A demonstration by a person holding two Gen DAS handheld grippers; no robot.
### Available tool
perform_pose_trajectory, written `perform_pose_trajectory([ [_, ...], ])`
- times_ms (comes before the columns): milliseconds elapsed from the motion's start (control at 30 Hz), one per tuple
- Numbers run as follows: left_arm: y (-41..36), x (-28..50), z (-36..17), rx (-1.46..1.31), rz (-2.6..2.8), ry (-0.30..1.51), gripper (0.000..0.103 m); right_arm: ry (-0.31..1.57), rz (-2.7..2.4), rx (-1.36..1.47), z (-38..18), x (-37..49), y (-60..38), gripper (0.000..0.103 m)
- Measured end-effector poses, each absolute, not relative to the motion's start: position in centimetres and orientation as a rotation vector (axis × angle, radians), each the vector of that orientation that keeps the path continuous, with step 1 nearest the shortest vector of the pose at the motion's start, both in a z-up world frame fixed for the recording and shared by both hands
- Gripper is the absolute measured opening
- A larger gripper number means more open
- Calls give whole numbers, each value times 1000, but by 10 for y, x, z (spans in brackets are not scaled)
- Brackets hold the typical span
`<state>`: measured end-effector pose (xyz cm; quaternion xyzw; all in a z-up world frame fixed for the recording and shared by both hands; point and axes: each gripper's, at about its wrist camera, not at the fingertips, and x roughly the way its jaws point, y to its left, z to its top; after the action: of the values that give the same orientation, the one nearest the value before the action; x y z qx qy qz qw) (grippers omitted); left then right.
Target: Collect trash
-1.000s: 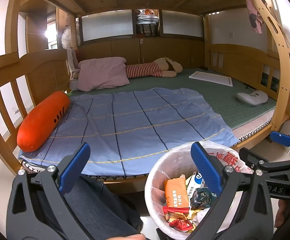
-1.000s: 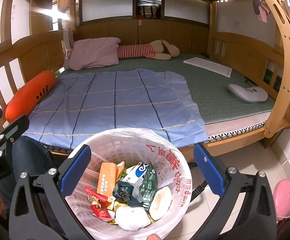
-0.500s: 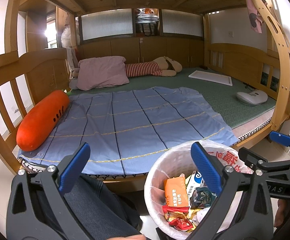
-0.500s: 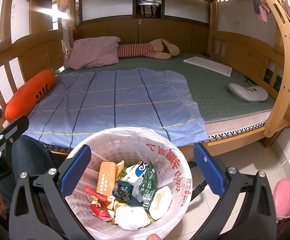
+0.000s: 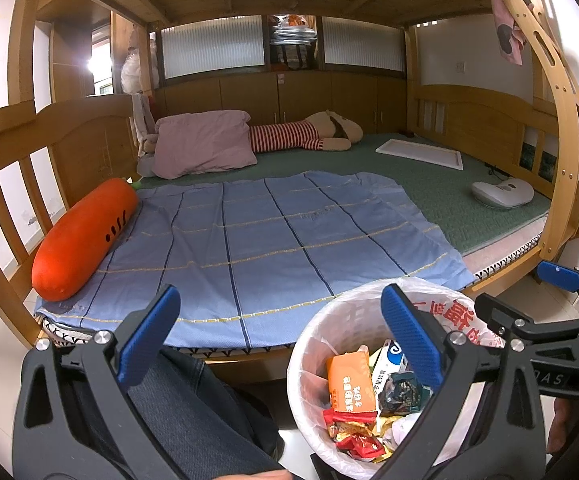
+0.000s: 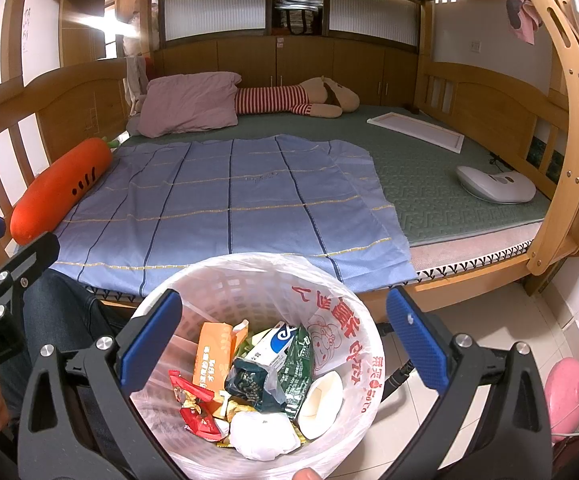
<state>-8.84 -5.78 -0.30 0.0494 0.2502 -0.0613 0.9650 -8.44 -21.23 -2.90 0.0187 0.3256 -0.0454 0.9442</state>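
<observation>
We are looking across a wide lower bunk in a pale wooden bed frame (image 6: 569,128), where a green woven mat (image 6: 441,184) is covering the mattress and a light blue sheet with dark grid lines (image 6: 225,200) is lying spread over its near half. A long orange carrot-shaped cushion (image 5: 81,236) is resting along the slatted rail at the left edge, a mauve pillow (image 6: 189,104) and a red-and-white striped plush toy (image 6: 293,100) are lying at the far end, and a flat white panel (image 6: 417,130) and a white rounded device (image 6: 493,184) are sitting on the mat to the right. On the pale tiled floor (image 6: 465,312) just in front of the bed's edge, a white plastic wastebasket lined with a thin white bag printed in red (image 6: 353,344) is standing upright, partly filled with crumpled wrappers: an orange packet (image 6: 213,356), red foil (image 6: 193,404), dark green pouches (image 6: 285,372) and white paper wads. We are holding our left gripper (image 5: 281,336) spread wide and empty above a denim-clad leg (image 5: 193,408) beside the basket, and our right gripper (image 6: 281,336) is likewise gaping and empty, hovering directly over the basket's mouth.
</observation>
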Motion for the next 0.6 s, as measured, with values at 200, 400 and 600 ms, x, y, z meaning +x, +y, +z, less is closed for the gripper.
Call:
perform_pose_trajectory([
  [200, -58, -88, -3, 99, -124, 510, 100, 664, -91, 37, -29, -84, -212, 100],
  [400, -58, -87, -3, 99, -124, 512, 100, 663, -94, 38, -28, -85, -211, 100],
  [600, -58, -87, -4, 98, -128, 520, 100, 666, -94, 38, -28, -84, -212, 100],
])
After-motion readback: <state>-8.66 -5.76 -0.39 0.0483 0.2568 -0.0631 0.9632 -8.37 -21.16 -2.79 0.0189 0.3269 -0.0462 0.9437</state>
